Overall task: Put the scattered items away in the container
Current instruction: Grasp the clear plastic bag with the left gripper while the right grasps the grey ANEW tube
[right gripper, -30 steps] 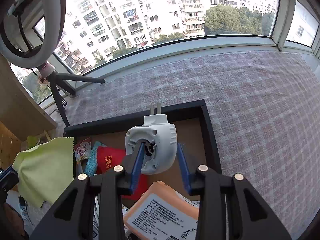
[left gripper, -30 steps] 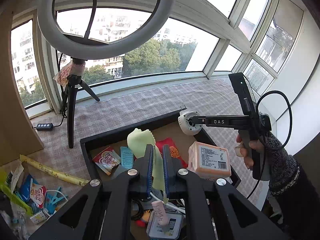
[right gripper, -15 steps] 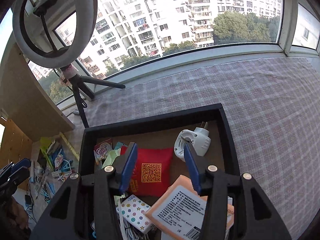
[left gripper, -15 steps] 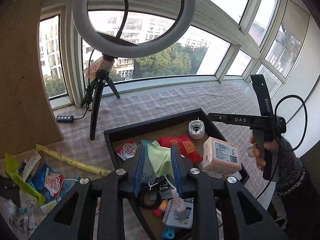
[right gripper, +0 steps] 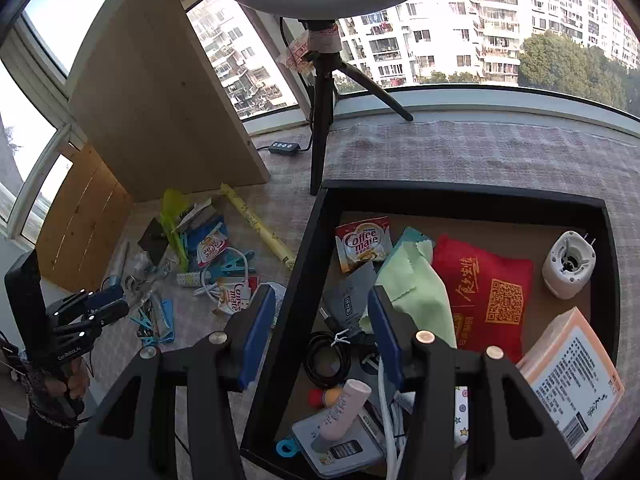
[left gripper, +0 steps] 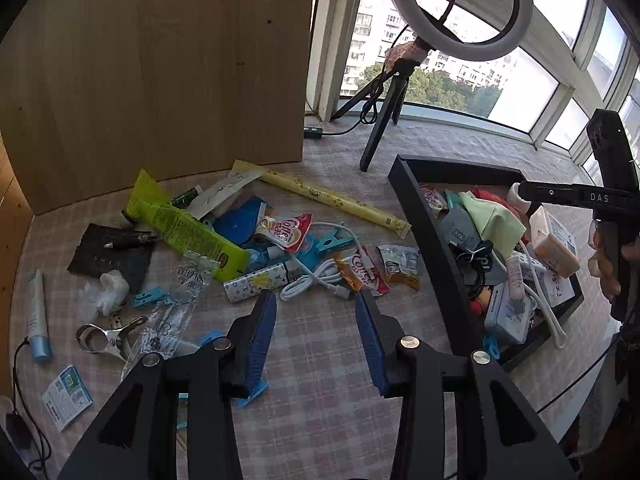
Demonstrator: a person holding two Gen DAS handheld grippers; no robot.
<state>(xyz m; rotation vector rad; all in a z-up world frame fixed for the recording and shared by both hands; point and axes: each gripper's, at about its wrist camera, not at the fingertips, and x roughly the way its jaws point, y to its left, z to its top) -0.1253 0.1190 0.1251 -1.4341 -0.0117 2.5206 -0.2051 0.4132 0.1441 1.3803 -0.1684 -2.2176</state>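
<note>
Blue-padded and empty, the left claw [left gripper: 316,324] hangs with its jaws spread wide above the checked cloth of the table [left gripper: 320,400], aimed, I judge, at the scatter to pick the next piece. Just ahead of its tips lie a coiled white cable [left gripper: 316,280] and a patterned white lighter-shaped stick [left gripper: 260,280]; beyond them an orange Coffee-mate sachet [left gripper: 362,270], farther left a lime-green tube [left gripper: 188,228], and farthest a long yellow paper-wrapped stick [left gripper: 332,200].

Off to its right stands the black rectangular tray [left gripper: 432,240], already crowded. The right claw [right gripper: 320,328], jaws also apart and holding nothing, straddles that tray's near wall [right gripper: 296,308]; ahead of it lie a pale green cloth [right gripper: 416,296], a red pouch [right gripper: 484,292], and in the far corner a white plug adapter [right gripper: 568,264].
</note>
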